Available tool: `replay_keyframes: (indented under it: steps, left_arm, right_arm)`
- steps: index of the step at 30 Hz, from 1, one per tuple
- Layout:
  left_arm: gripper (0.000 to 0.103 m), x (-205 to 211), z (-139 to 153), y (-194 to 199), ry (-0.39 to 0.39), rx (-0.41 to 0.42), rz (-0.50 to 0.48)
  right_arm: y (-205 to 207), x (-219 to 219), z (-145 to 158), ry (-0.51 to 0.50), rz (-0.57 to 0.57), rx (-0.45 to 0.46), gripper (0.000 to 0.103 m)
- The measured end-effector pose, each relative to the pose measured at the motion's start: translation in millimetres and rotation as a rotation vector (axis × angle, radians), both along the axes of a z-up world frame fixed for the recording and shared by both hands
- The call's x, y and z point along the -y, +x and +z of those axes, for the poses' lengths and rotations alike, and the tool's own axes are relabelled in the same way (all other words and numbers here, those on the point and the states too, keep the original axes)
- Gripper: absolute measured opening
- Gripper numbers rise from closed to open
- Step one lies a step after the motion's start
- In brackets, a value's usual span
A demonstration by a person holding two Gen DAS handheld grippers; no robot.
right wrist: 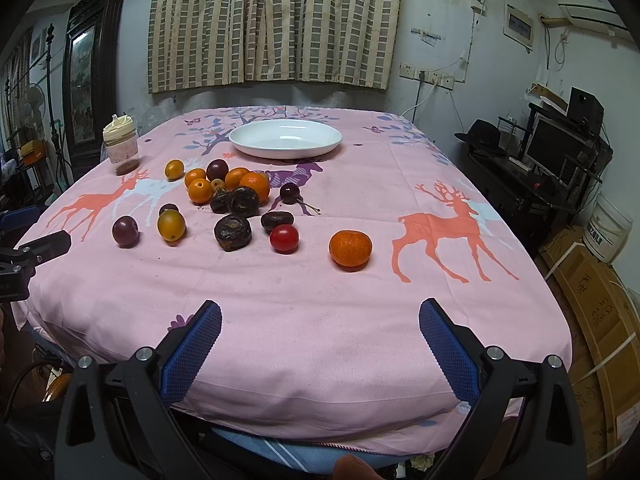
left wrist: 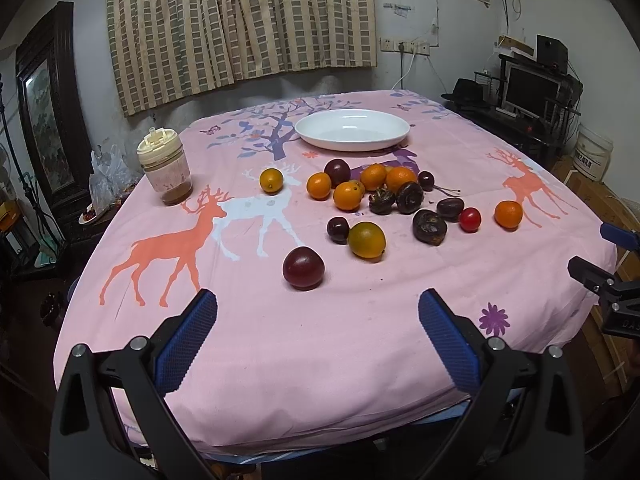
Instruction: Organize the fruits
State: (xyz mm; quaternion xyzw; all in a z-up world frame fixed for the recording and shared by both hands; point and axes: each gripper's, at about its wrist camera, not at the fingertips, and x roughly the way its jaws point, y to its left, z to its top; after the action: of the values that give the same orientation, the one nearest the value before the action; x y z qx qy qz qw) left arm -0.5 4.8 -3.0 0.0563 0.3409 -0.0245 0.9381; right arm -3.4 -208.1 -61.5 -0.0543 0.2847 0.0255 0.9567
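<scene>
Fruits: loose on the pink deer-print tablecloth (right wrist: pixel 320 340), mid-table, between the near edge and the white plate (right wrist: pixel 286 138); none lies in the plate.
Left gripper (left wrist: pixel 318 312): jaws spread fully apart, nothing between the blue pads, hanging over the near edge of the cloth, touching no fruit.
Right gripper (right wrist: pixel 320 320): jaws likewise wide apart, empty, above the near edge, well short of the fruit.
Hard to make out: the middle cluster (left wrist: pixel 376 188) overlaps, so some small pieces behind the oranges are half hidden; the count there is unsure.
Orange fruits: about five in the cluster, plus one mandarin (right wrist: pixel 350 249) alone to the right.
Yellow-green citrus: two.
Dark plums: roughly five.
Wrinkled dark fruits: about four.
Red tomato (right wrist: pixel 284 239): one.
Plate: one, at the far side.
Jar (left wrist: pixel 165 172): one, lidded, at the left edge.
</scene>
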Motion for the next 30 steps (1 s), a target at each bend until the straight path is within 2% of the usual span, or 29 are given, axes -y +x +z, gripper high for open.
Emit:
replay_keyframes:
  steps: [30]
  left_arm:
    - [0.099,-0.5,-4.1,0.5,0.0,-0.007,-0.002]
  right_arm:
    - [-0.1,0.5,0.3,-0.002,0.0,0.001,0.099]
